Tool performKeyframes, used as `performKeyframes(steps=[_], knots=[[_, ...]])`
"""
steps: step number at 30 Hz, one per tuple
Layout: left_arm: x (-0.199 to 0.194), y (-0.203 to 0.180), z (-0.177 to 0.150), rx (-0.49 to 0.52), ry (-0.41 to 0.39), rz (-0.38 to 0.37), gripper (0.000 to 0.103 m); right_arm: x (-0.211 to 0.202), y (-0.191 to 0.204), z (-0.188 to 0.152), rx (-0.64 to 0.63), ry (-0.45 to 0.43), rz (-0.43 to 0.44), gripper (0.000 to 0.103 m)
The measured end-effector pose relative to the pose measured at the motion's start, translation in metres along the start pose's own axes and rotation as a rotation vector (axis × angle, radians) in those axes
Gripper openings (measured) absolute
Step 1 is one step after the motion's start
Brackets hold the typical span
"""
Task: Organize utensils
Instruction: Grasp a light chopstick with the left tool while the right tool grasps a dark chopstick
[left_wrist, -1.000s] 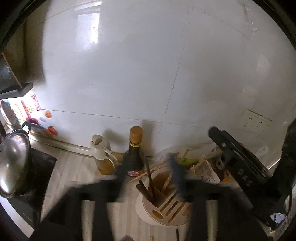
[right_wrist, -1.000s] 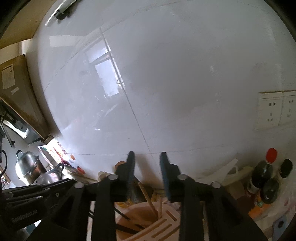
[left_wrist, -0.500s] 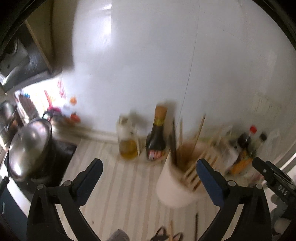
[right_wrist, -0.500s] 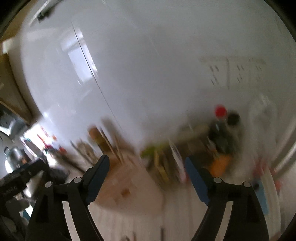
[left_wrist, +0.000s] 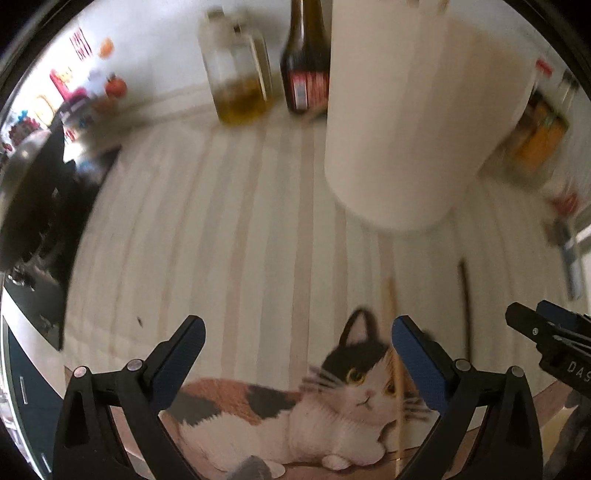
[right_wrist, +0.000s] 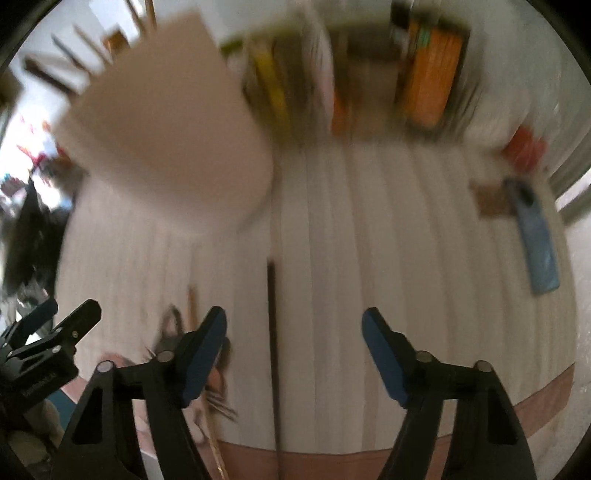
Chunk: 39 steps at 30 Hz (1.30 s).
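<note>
My left gripper (left_wrist: 298, 330) points down at the striped mat, open wide, with nothing between its pads. A light wooden chopstick (left_wrist: 392, 295) lies on the mat and passes just under its right fingertip. A dark chopstick (left_wrist: 464, 302) lies further right. In the right wrist view that dark chopstick (right_wrist: 272, 332) lies on the mat between the fingers of my right gripper (right_wrist: 293, 319), nearer the left finger. The jaws are closing and the pads do not touch it. The white utensil holder (left_wrist: 406, 129) stands behind, with sticks poking from its top (right_wrist: 147, 122).
An oil bottle (left_wrist: 240, 74) and a dark sauce bottle (left_wrist: 306, 66) stand by the wall. A black pot (left_wrist: 26, 177) sits at the left. Orange packets (right_wrist: 430, 74) and a blue flat object (right_wrist: 537, 240) lie at the right. A cat picture (left_wrist: 295, 406) covers the mat's near edge.
Both grippers have dropped from facing the white wall to pointing down at the mat. Both stand much wider than a second ago. The holder now looms above them.
</note>
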<state>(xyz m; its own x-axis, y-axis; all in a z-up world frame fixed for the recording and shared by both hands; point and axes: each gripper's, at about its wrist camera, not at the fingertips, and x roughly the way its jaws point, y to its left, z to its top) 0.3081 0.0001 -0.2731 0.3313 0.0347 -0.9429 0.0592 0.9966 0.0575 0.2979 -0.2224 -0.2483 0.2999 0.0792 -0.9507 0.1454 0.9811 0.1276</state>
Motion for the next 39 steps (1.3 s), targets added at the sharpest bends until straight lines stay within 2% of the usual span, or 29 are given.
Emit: performKeyframes(steps=[5,9,11,12,13,14,18,19,20,22,25,28,39], knots=[[0.029,-0.001,-0.014,0.004,0.072,0.027,0.102,0.044,0.01,-0.02,-0.041,0.106,-0.014,0.059],[0.038,0.0,-0.017,0.004,0.098,0.032,0.102,0.062,0.02,-0.028,-0.092,0.151,-0.041,0.042],[0.041,-0.003,-0.018,0.007,0.106,0.019,0.102,0.06,0.029,-0.033,-0.16,0.123,-0.097,0.029],[0.041,-0.005,-0.018,0.012,0.111,0.006,0.101,0.06,0.03,-0.034,-0.18,0.12,-0.126,0.018],[0.04,-0.008,-0.02,0.016,0.113,-0.008,0.093,0.059,0.029,-0.035,-0.188,0.115,-0.141,0.008],[0.04,-0.013,-0.021,0.021,0.116,-0.028,0.085,0.057,0.025,-0.035,-0.183,0.114,-0.143,0.008],[0.042,-0.036,-0.022,0.043,0.145,-0.1,0.074,0.049,-0.004,-0.037,-0.134,0.135,-0.151,0.007],[0.044,-0.044,-0.022,0.054,0.155,-0.114,0.068,0.048,-0.011,-0.038,-0.124,0.139,-0.154,0.007],[0.045,-0.049,-0.023,0.061,0.162,-0.122,0.059,0.045,-0.019,-0.039,-0.112,0.147,-0.161,0.007],[0.049,-0.061,-0.025,0.086,0.178,-0.123,0.044,0.042,-0.031,-0.041,-0.098,0.155,-0.164,0.007],[0.048,-0.073,-0.026,0.128,0.156,-0.09,0.032,0.036,-0.045,-0.043,-0.077,0.158,-0.166,0.007],[0.045,-0.08,-0.024,0.147,0.151,-0.094,0.009,0.036,-0.049,-0.047,-0.06,0.158,-0.158,0.007],[0.042,-0.062,-0.027,0.154,0.145,-0.082,0.005,0.031,-0.08,-0.049,-0.027,0.174,-0.125,0.007]])
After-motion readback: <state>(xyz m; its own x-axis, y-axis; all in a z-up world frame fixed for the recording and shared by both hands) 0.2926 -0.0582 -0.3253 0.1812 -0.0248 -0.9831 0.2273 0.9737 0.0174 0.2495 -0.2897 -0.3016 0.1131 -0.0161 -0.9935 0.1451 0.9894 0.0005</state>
